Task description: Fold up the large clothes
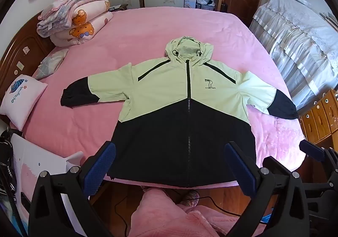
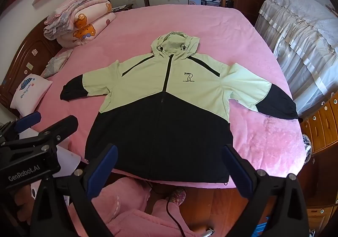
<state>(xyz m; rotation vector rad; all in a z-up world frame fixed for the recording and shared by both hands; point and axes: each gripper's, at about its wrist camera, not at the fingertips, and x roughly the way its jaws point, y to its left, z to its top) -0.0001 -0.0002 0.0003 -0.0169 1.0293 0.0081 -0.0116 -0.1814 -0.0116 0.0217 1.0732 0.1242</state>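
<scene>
A hooded jacket (image 1: 179,97) (image 2: 164,93), pale green above and black below, lies flat and zipped on the pink bed (image 1: 147,26) (image 2: 137,26). Its hood points away from me and both sleeves spread out sideways. My left gripper (image 1: 169,152) hangs open above the jacket's black hem near the bed's front edge, with nothing between its blue pads. My right gripper (image 2: 169,152) is also open over the hem, holding nothing. In the right wrist view the left gripper (image 2: 48,123) shows at the left; in the left wrist view a finger (image 1: 312,149) of the right gripper shows at the right edge.
Folded quilts (image 1: 76,15) and pillows (image 1: 21,99) lie at the bed's left side by a wooden headboard (image 1: 23,51). A covered piece of furniture (image 1: 300,42) and wooden drawers (image 1: 321,114) stand at the right. A person's pink-clad legs (image 1: 169,216) and a black cable (image 2: 171,211) are below, on the wooden floor.
</scene>
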